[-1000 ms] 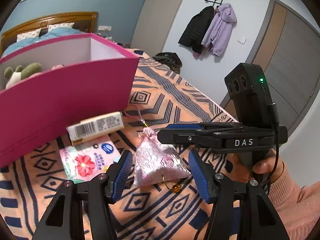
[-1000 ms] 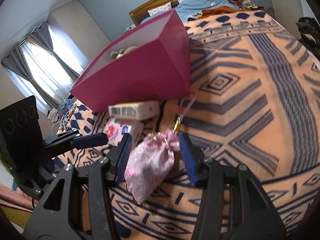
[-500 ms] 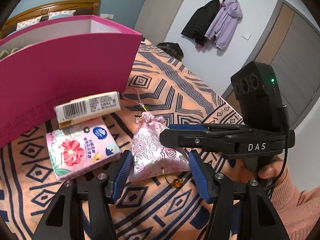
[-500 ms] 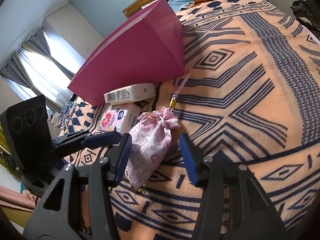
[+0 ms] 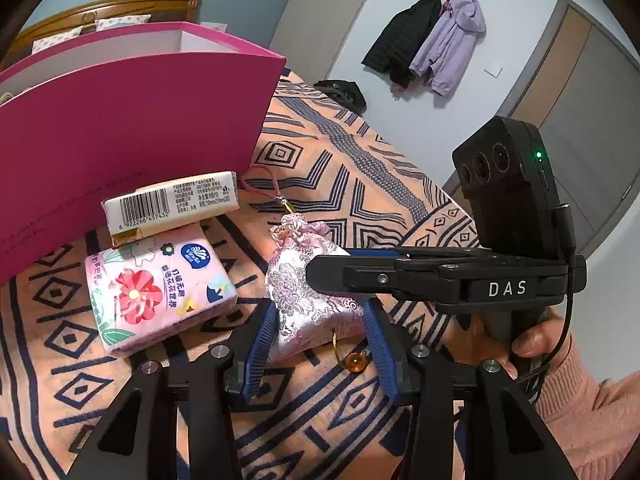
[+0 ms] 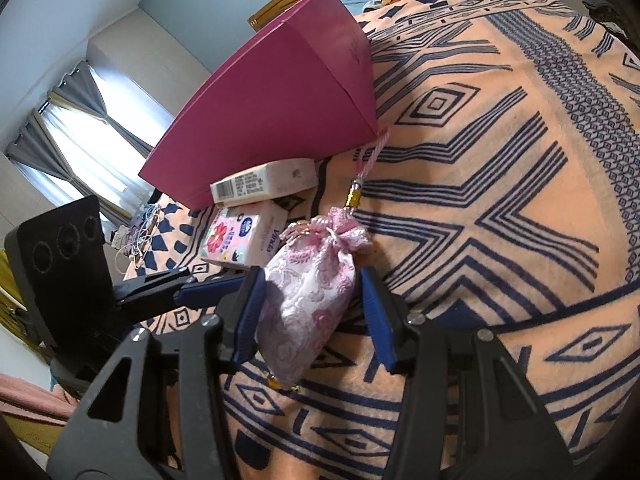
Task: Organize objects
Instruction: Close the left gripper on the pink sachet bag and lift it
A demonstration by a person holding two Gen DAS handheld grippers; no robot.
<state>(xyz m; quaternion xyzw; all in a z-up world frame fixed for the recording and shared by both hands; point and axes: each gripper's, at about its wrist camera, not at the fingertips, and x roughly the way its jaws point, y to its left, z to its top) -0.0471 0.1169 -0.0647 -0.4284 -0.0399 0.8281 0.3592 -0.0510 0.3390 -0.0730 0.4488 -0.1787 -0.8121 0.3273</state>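
A pink brocade drawstring pouch [image 5: 308,292] with a gold ring and an amber bead lies on the patterned blanket. My left gripper [image 5: 320,312] straddles its lower end. The jaws are closing, and both blue pads touch the pouch's sides. From the right, my right gripper [image 5: 326,274] reaches across the same pouch. In the right wrist view the pouch [image 6: 308,300] sits between the right gripper's [image 6: 312,280] closing jaws. There the left pad [image 6: 250,312] touches the cloth, while a small gap stays at the right pad. My left gripper [image 6: 208,286] comes in from the left.
A tall magenta box [image 5: 132,120] stands just behind. In front of it lie a white barcoded carton [image 5: 172,200] and a floral tissue pack [image 5: 160,292]. The pouch's pink cord [image 6: 372,156] runs to the box corner. A hand [image 5: 532,340] holds the right gripper.
The left gripper's pads have drawn in against the pouch's sides. Both cameras have dipped a little lower and closer to the pouch, so the box's inside is out of sight.
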